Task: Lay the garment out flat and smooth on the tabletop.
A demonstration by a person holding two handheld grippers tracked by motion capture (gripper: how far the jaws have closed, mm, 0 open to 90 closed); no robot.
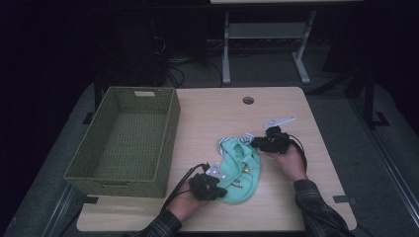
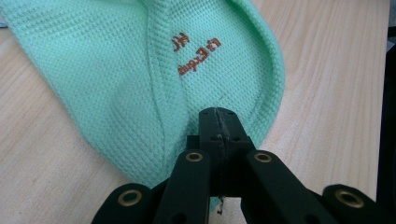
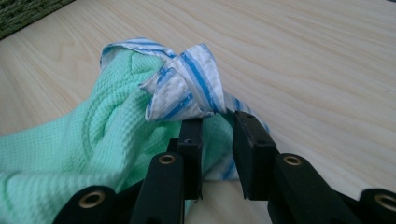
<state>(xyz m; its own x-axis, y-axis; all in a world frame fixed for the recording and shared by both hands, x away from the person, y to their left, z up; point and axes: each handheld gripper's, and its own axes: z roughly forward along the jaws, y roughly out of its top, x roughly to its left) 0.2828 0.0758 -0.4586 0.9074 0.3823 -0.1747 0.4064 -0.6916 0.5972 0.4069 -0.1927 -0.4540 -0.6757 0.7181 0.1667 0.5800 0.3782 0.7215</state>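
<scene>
Mint-green garment [image 1: 239, 170] bunched on the wooden table [image 1: 207, 118], gripped at both ends.

Lying right of the green woven basket [image 1: 126, 140], near the table's front edge, well apart from the basket's wall. Left gripper [image 1: 213, 185] at the garment's near hem, held in the person's left hand [image 1: 185, 205]; in the left gripper view [image 2: 219, 128] jaws pressed fully together, clamped on the green waffle-knit edge just below the orange lettering [image 2: 198, 53]. Right gripper [image 1: 259, 143] at the far end, cupped by the right hand [image 1: 291, 163]; in the right gripper view [image 3: 219, 140] jaws slightly apart, with a gap between the pads, straddling the blue-and-white striped collar [image 3: 187, 86] that curls up just above the tips; whether the cloth is pinched, cannot tell.
</scene>
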